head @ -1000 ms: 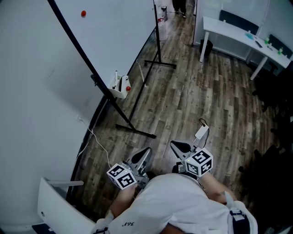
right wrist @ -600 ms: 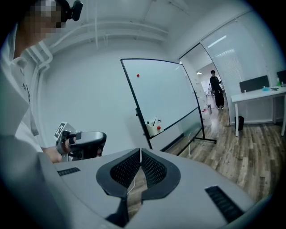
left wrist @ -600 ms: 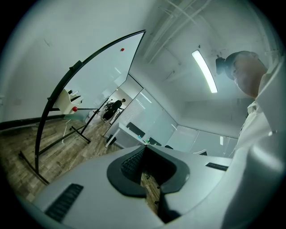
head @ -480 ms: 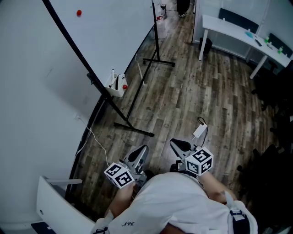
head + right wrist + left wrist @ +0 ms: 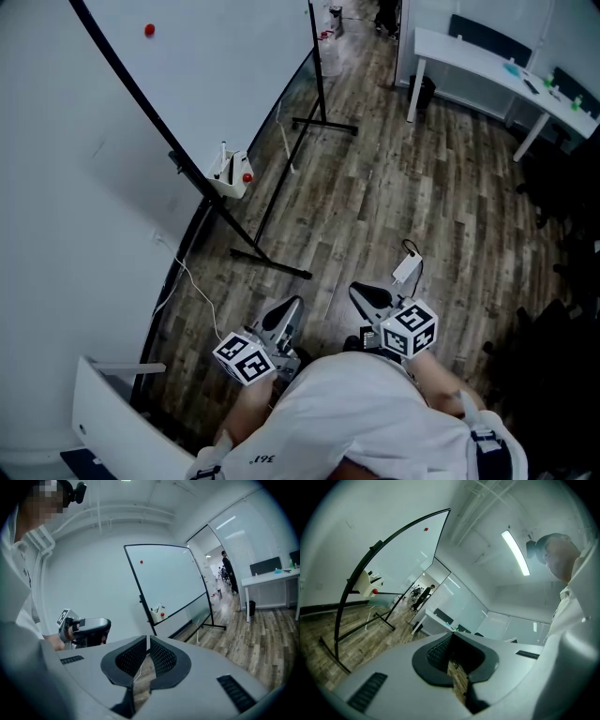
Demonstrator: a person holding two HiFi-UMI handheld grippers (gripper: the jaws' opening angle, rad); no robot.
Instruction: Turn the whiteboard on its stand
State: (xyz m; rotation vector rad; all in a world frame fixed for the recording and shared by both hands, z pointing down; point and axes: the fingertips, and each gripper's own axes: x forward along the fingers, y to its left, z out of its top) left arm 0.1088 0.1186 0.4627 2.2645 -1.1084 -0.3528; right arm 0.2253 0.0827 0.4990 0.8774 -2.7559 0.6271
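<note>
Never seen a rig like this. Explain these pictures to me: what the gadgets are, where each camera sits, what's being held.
No robot here: a person holds a two-jaw gripper in each hand. The top-down picture comes from a camera on the person's head; it shows the left gripper and right gripper, each carrying a marker cube. The other two pictures come from cameras riding on the grippers, looking along their jaws. Both pairs of jaws are shut and hold nothing. Ahead stands the whiteboard on its stand, a small tray on its frame, on a wooden floor; a white desk stands beyond.
</note>
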